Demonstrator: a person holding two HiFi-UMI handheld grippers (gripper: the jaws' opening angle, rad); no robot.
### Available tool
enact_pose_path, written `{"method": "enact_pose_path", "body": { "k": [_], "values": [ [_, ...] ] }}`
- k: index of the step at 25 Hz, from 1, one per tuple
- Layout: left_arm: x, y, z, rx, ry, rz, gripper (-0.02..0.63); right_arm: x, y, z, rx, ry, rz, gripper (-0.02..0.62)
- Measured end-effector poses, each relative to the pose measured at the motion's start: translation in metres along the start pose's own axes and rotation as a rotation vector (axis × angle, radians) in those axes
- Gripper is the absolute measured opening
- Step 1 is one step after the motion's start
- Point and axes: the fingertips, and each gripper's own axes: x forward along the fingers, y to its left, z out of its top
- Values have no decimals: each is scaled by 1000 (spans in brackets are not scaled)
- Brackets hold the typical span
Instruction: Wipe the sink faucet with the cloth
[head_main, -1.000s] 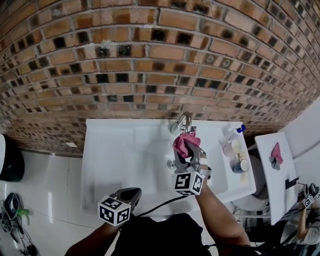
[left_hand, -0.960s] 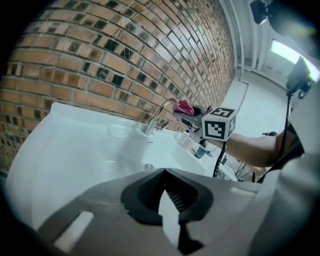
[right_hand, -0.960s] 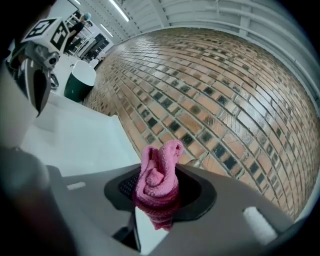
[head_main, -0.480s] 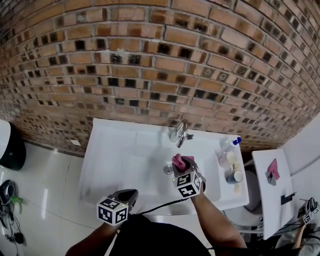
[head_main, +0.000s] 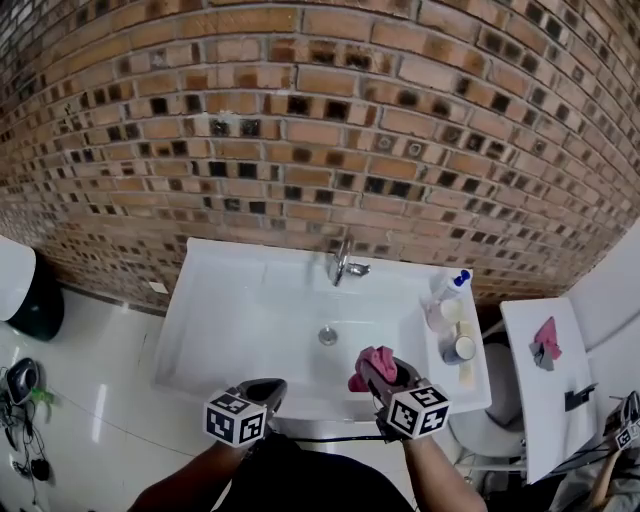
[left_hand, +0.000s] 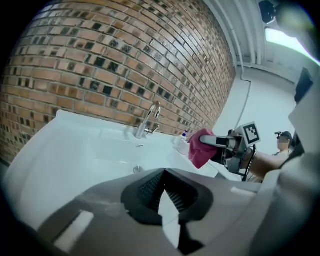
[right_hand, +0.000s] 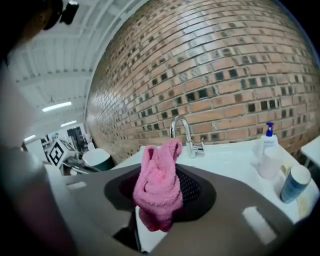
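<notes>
A chrome faucet (head_main: 343, 263) stands at the back rim of the white sink (head_main: 215, 330), also seen as the faucet (right_hand: 186, 135) ahead in the right gripper view and the faucet (left_hand: 148, 119) in the left gripper view. My right gripper (head_main: 381, 374) is shut on a bunched pink cloth (head_main: 373, 366), held over the sink's front right part, well short of the faucet; the cloth (right_hand: 160, 185) fills the jaws. My left gripper (head_main: 262, 395) hovers at the sink's front edge, jaws shut with nothing between them.
A soap pump bottle (head_main: 445, 291) and small containers (head_main: 458, 348) stand on the sink's right ledge. The drain (head_main: 328, 336) lies mid-basin. A brick wall (head_main: 320, 130) rises behind. A white side table (head_main: 540, 380) with a pink item sits at right.
My right gripper with the pink cloth has pulled back from the faucet toward the sink's front right edge. The left gripper has hardly moved.
</notes>
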Motion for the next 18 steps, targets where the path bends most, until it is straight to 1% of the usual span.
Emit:
{"method": "enact_pose_path", "body": {
  "k": [4, 6, 9, 12, 15, 18],
  "values": [
    [2, -18, 6, 19, 3, 5, 5, -52, 12, 5, 113, -94, 64, 144],
    [2, -26, 7, 23, 1, 12, 5, -77, 14, -2, 163, -111, 80, 144],
    [0, -33, 5, 18, -7, 31, 5, -109, 9, -21, 211, -105, 79, 143],
    [-1, -39, -1, 14, -3, 45, 5, -137, 5, -40, 199, -81, 55, 142],
    [3, -48, -6, 36, 9, 43, 5, -155, 11, -54, 139, -61, 47, 141],
    [5, -59, -12, 30, -2, 47, 5, -167, 16, -66, 97, -34, 47, 141]
  ]
}}
